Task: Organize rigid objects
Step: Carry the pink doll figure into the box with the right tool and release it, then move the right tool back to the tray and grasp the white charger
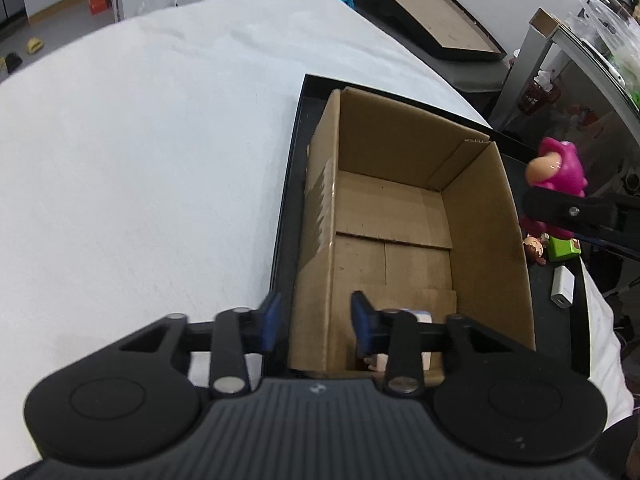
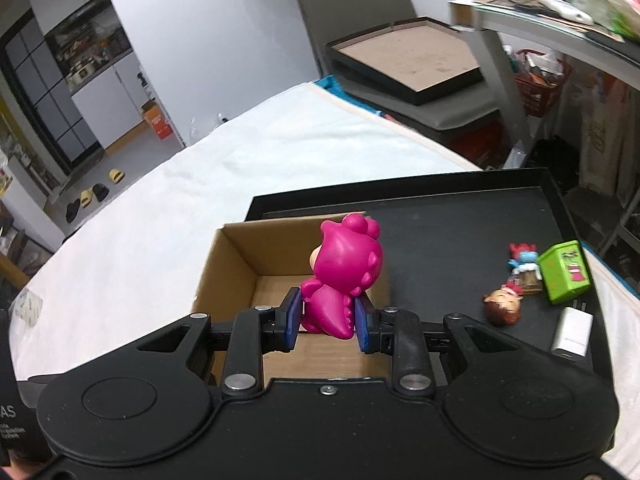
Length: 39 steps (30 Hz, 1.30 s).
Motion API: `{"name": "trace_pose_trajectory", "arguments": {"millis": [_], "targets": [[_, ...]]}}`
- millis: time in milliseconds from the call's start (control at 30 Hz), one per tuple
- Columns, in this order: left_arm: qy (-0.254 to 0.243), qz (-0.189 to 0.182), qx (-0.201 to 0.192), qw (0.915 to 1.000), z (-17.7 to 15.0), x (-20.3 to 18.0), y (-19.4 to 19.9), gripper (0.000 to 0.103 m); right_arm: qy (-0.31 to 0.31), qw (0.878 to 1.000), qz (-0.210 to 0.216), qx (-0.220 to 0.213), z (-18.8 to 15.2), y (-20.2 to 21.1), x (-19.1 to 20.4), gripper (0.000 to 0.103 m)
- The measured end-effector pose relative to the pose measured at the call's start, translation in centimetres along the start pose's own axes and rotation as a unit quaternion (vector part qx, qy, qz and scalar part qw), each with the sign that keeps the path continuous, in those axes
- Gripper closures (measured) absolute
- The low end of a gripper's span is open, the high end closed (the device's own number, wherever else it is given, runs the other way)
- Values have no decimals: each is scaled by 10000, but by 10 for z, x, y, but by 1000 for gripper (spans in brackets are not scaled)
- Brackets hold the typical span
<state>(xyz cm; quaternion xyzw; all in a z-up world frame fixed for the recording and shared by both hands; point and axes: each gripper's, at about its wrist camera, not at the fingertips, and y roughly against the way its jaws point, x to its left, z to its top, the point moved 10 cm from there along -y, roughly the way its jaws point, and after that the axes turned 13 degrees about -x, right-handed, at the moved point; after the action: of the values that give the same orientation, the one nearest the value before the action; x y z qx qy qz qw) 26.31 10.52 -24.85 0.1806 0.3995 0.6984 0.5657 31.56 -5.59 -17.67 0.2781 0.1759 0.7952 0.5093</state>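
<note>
Gripping the glossy magenta dinosaur-suit figurine (image 2: 343,276) by its base, the right claw (image 2: 327,324) is hanging over the open brown cardboard box (image 2: 236,256). Left claw (image 1: 316,322) is sitting spread astride the box's wall. That top-heavy toy is risking tipping out sideways.

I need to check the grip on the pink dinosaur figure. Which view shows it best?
The right wrist view: the pink dinosaur figure sits centred, upright, its lower body clamped between the right gripper pads above the cardboard box. The left wrist view shows only its upper part at the right edge, the grip hidden behind a gripper finger.
</note>
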Motion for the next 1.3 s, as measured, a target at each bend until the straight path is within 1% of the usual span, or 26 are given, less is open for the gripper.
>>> {"name": "trace_pose_trajectory", "arguments": {"millis": [33, 100, 133, 433, 567, 600, 700, 867, 1033, 1133, 1300], "targets": [[16, -50, 25, 10000, -1, 0, -1, 76, 32, 10000, -2, 16, -1, -2, 3, 76], [54, -131, 77, 9999, -3, 1, -4, 86, 84, 10000, 5, 51, -3, -5, 10, 76], [64, -151, 80, 9998, -4, 2, -4, 88, 96, 9999, 4, 73, -4, -8, 14, 76], [163, -354, -4, 9992, -4, 9, -3, 88, 346, 9993, 6, 147, -7, -23, 45, 76], [229, -417, -6, 9989, -5, 11, -3, 88, 472, 9987, 79, 175, -7, -28, 57, 75], [252, -432, -6, 9988, -5, 11, -3, 88, 541, 9983, 133, 178, -7, -29, 62, 74], [280, -459, -8, 9986, -5, 12, -3, 88, 720, 9972, 121, 148, -7, -30, 69, 67], [220, -462, -24, 9987, -5, 12, -2, 88, 667, 9975, 75, 240, -12, -26, 64, 66], [172, -428, -17, 9989, -4, 10, -1, 88, 644, 9977, -5, 216, -14, -17, 54, 64], [147, -391, 2, 9991, -4, 9, 0, 88, 598, 9980, -61, 170, -14, -11, 46, 61], [-7, -264, -83, 9996, -1, 3, 5, 88, 432, 9988, -202, 119, -15, 0, 22, 60]]}}
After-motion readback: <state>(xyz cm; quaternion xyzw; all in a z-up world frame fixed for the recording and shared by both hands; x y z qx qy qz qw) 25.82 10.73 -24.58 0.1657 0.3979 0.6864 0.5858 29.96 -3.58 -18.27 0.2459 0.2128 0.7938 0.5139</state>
